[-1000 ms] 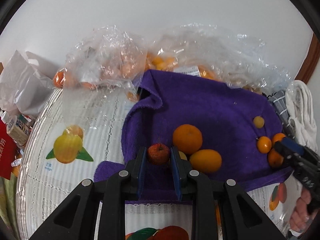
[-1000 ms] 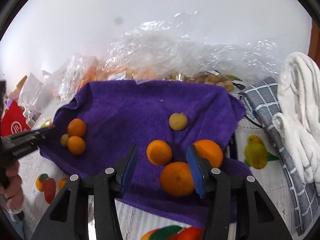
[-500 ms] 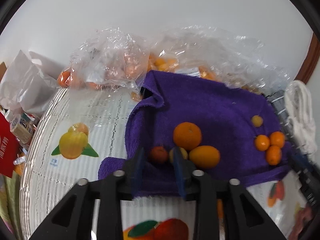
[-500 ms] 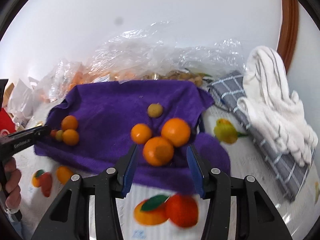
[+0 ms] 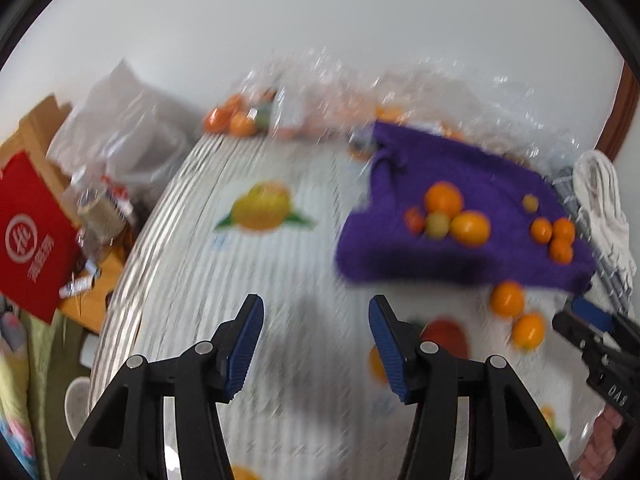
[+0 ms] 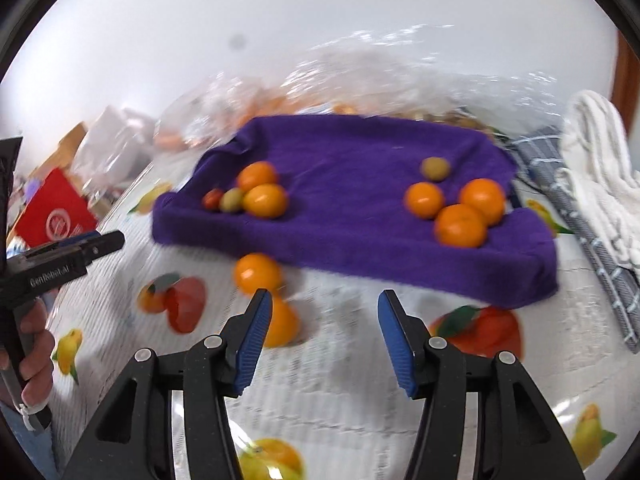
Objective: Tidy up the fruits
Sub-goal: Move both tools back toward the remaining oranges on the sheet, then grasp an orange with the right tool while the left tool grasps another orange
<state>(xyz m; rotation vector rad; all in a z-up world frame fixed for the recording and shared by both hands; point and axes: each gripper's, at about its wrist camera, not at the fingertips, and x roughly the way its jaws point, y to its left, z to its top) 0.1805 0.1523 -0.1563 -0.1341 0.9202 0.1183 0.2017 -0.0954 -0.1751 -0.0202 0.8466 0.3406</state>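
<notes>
A purple towel (image 6: 352, 160) (image 5: 472, 184) lies on the fruit-print tablecloth. On its left side sit an orange (image 6: 258, 174), a yellow-orange fruit (image 6: 265, 200), a green fruit (image 6: 232, 200) and a small red fruit (image 6: 212, 199). On its right side sit three oranges (image 6: 460, 224) and a greenish fruit (image 6: 435, 168). Two oranges (image 6: 258, 274) (image 6: 282, 322) lie on the cloth in front of the towel. My left gripper (image 5: 316, 336) is open and empty over the cloth. My right gripper (image 6: 324, 332) is open and empty beside the nearer loose orange.
Clear plastic bags of fruit (image 6: 360, 80) line the back by the wall. A white towel (image 6: 596, 168) and a grey checked cloth (image 6: 568, 200) lie at the right. A red packet (image 5: 32, 232), a box and clutter sit past the table's left edge.
My left gripper let go of the small red fruit, opened wide and pulled back to the left. My right gripper also drew back from the three oranges. Both views are blurred by motion.
</notes>
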